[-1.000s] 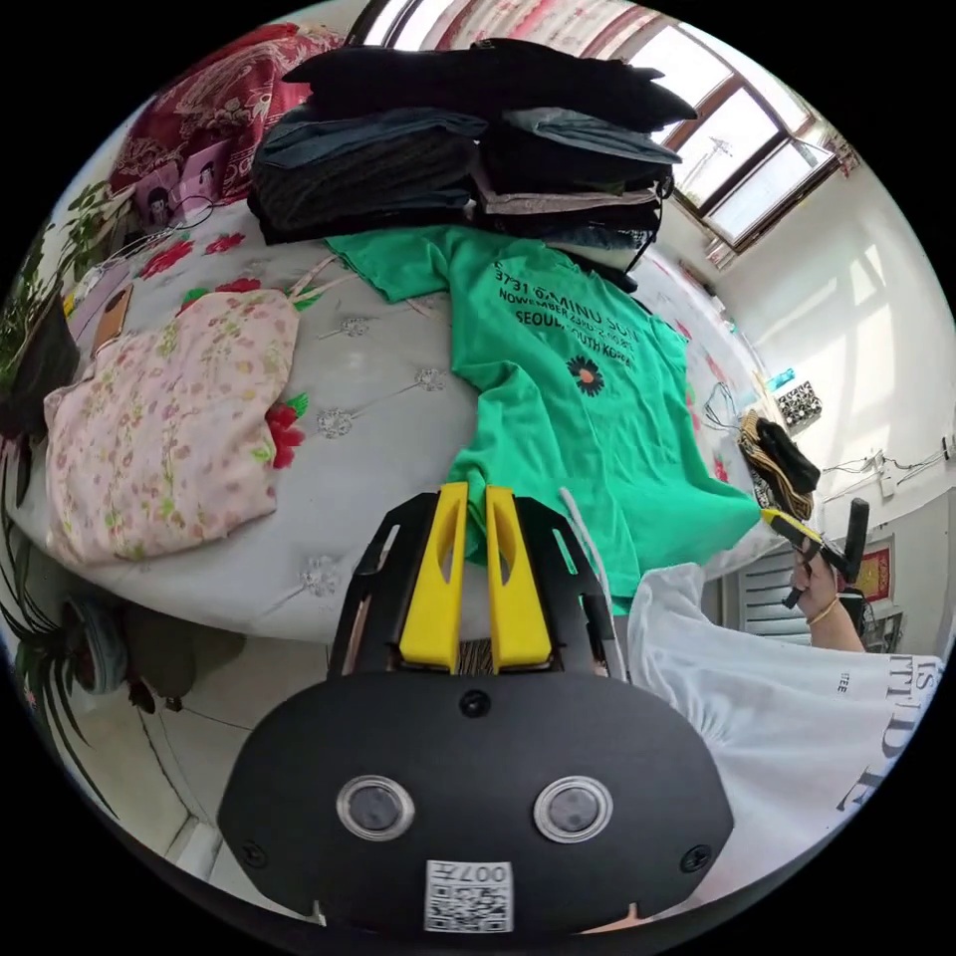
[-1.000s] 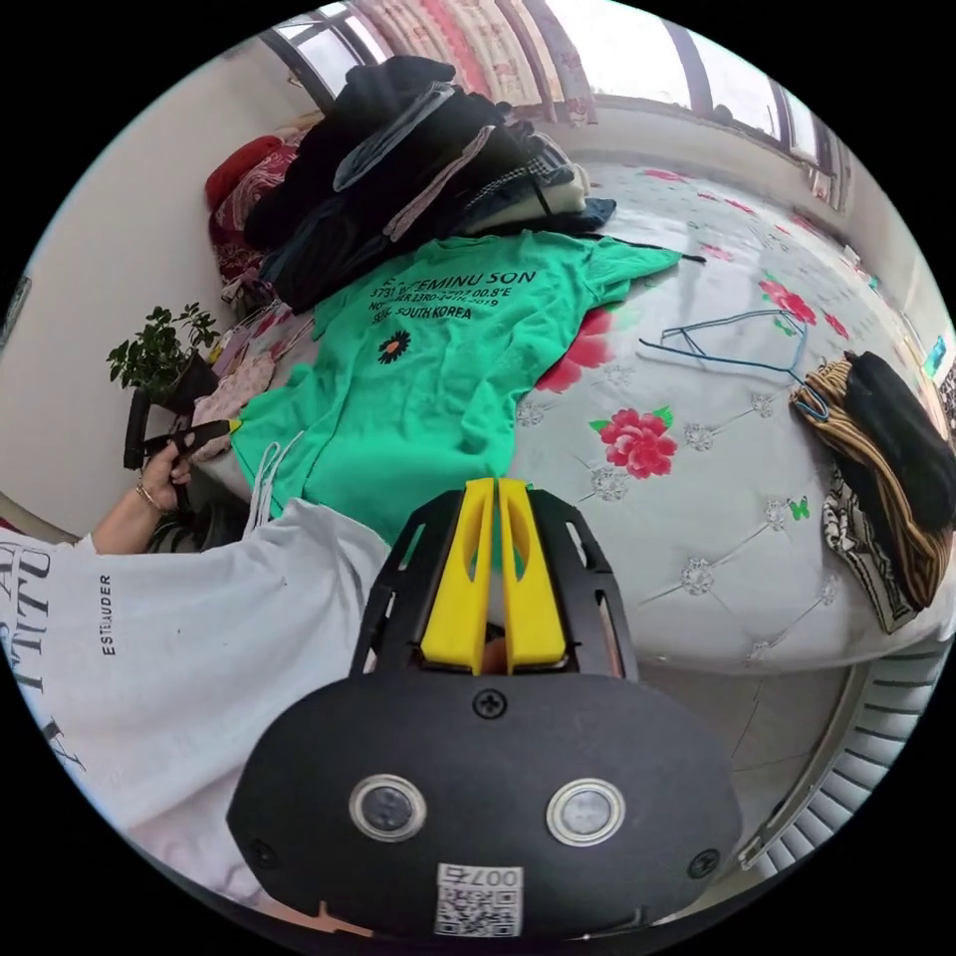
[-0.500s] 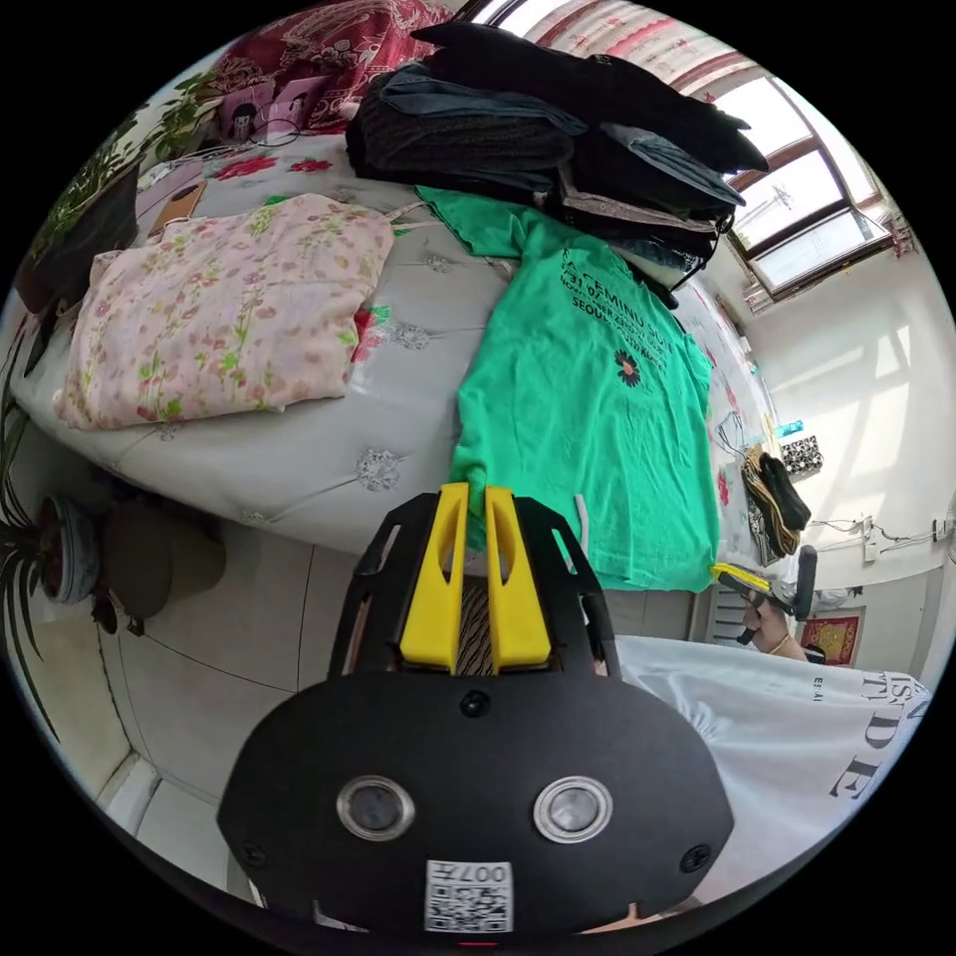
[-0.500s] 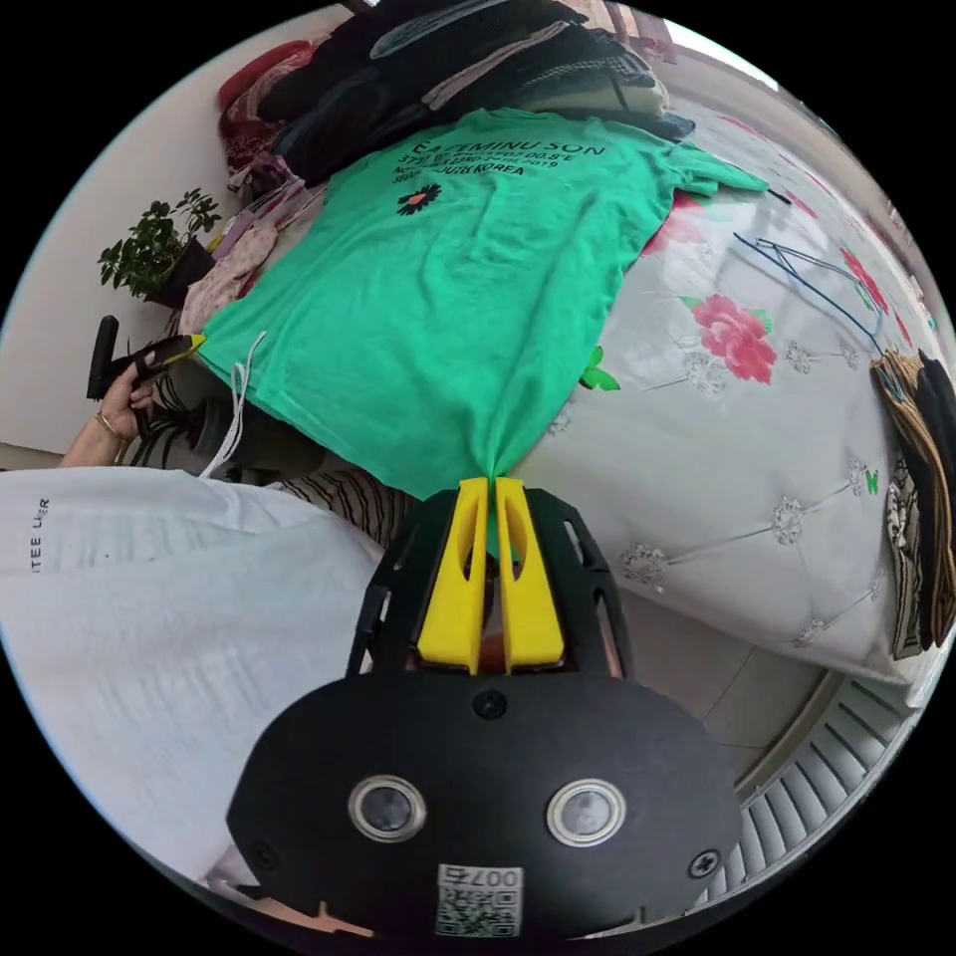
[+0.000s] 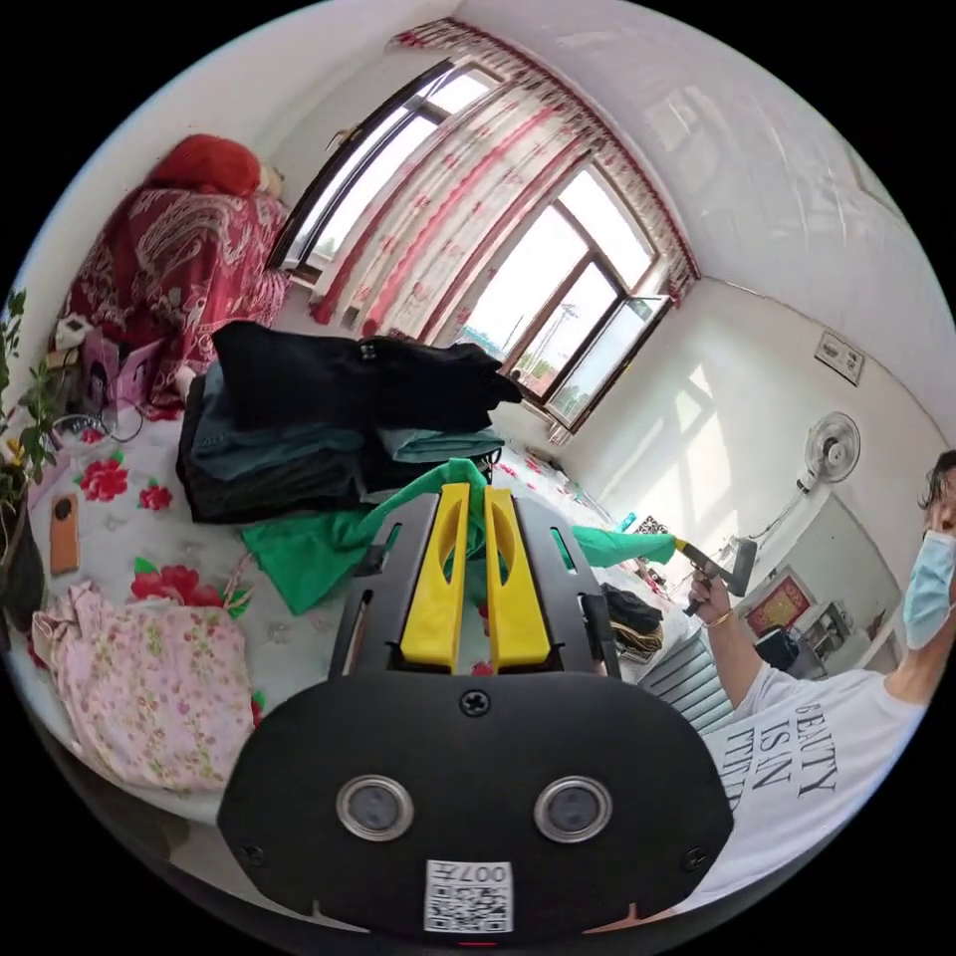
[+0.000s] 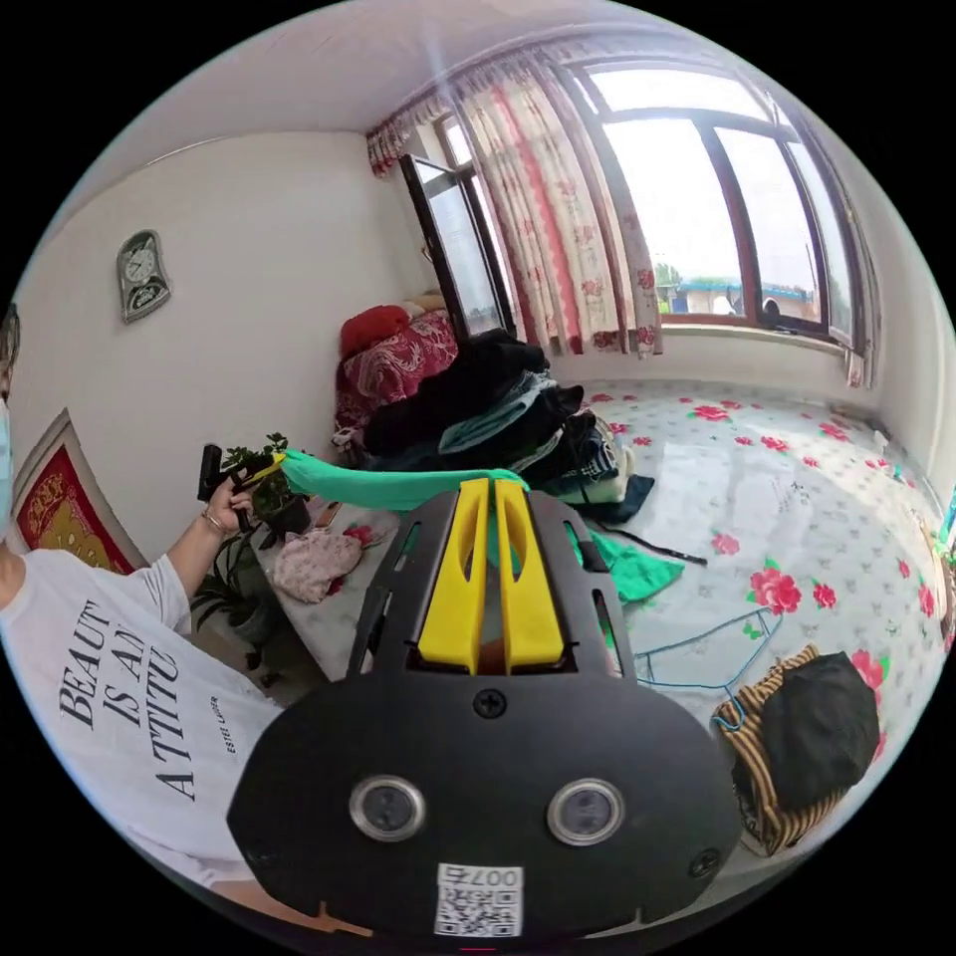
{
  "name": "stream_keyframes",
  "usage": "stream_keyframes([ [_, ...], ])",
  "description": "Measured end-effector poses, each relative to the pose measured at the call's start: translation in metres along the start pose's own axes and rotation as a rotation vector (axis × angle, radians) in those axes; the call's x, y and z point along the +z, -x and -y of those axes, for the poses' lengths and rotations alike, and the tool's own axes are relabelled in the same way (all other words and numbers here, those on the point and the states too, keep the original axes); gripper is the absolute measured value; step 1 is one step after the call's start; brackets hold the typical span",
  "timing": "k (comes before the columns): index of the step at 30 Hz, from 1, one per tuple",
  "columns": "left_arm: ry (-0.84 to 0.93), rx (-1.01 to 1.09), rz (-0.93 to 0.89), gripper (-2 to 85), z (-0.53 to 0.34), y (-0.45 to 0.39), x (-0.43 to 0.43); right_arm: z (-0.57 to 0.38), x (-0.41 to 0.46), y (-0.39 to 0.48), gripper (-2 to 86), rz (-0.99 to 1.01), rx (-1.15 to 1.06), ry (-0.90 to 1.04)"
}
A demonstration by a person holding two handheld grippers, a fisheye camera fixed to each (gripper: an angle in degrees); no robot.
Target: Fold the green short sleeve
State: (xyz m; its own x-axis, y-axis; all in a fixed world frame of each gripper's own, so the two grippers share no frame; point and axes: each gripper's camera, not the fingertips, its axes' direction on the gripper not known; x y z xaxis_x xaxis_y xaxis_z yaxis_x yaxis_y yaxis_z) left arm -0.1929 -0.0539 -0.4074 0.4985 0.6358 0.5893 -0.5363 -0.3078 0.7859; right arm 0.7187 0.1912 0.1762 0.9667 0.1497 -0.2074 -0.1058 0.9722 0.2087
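Observation:
I hold the green short-sleeve shirt (image 5: 299, 553) up off the bed by its hem. My left gripper (image 5: 468, 490) is shut on one hem corner, with green cloth bunched at its yellow jaw tips. My right gripper (image 6: 488, 485) is shut on the other corner. The hem (image 6: 388, 490) stretches taut between them in the air. The shirt's far end (image 6: 629, 570) trails on the bed. In the left gripper view the right gripper (image 5: 689, 550) shows in the person's hand. In the right gripper view the left gripper (image 6: 261, 468) shows in the other hand.
A tall pile of dark folded clothes (image 5: 329, 408) sits on the flowered bed (image 6: 797, 498) just behind the shirt. A pink floral garment (image 5: 149, 677) and a phone (image 5: 63, 518) lie to one side. A blue hanger (image 6: 697, 657) and a striped bundle (image 6: 807, 727) lie to the other.
Both grippers have risen with the hem, lifting the shirt's lower half off the bed. Both views have tilted up toward the windows.

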Motion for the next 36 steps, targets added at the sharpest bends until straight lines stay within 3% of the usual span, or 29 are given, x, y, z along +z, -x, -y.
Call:
stream_keyframes([
  [4, 0.039, 0.094, 0.002, 0.3, -0.050, -0.034, -0.044, -0.046, -0.047, 0.025, -0.2, -0.040, -0.095, 0.016],
  [7, 0.136, 0.052, 0.024, 0.4, -0.114, -0.030, -0.053, -0.106, -0.054, 0.020, -0.2, -0.019, -0.021, 0.118],
  [11, 0.318, -0.262, 0.064, 0.3, -0.213, 0.014, -0.040, -0.192, -0.037, -0.001, -0.2, 0.036, 0.230, 0.223],
  [16, 0.296, -0.544, 0.002, 0.1, -0.270, 0.053, -0.033, -0.278, 0.001, -0.021, -0.3, 0.099, 0.529, 0.371],
  [25, 0.274, -0.404, -0.026, 0.3, -0.189, 0.072, 0.042, -0.217, 0.037, -0.070, -0.1, 0.142, 0.568, 0.325],
  [31, 0.222, -0.391, 0.164, 1.4, -0.115, 0.104, 0.112, -0.132, 0.083, -0.118, 1.4, 0.018, 0.572, 0.220],
  [36, 0.307, -0.319, 0.228, 4.9, -0.113, 0.105, 0.141, -0.134, 0.126, -0.129, 2.6, -0.050, 0.594, 0.364],
])
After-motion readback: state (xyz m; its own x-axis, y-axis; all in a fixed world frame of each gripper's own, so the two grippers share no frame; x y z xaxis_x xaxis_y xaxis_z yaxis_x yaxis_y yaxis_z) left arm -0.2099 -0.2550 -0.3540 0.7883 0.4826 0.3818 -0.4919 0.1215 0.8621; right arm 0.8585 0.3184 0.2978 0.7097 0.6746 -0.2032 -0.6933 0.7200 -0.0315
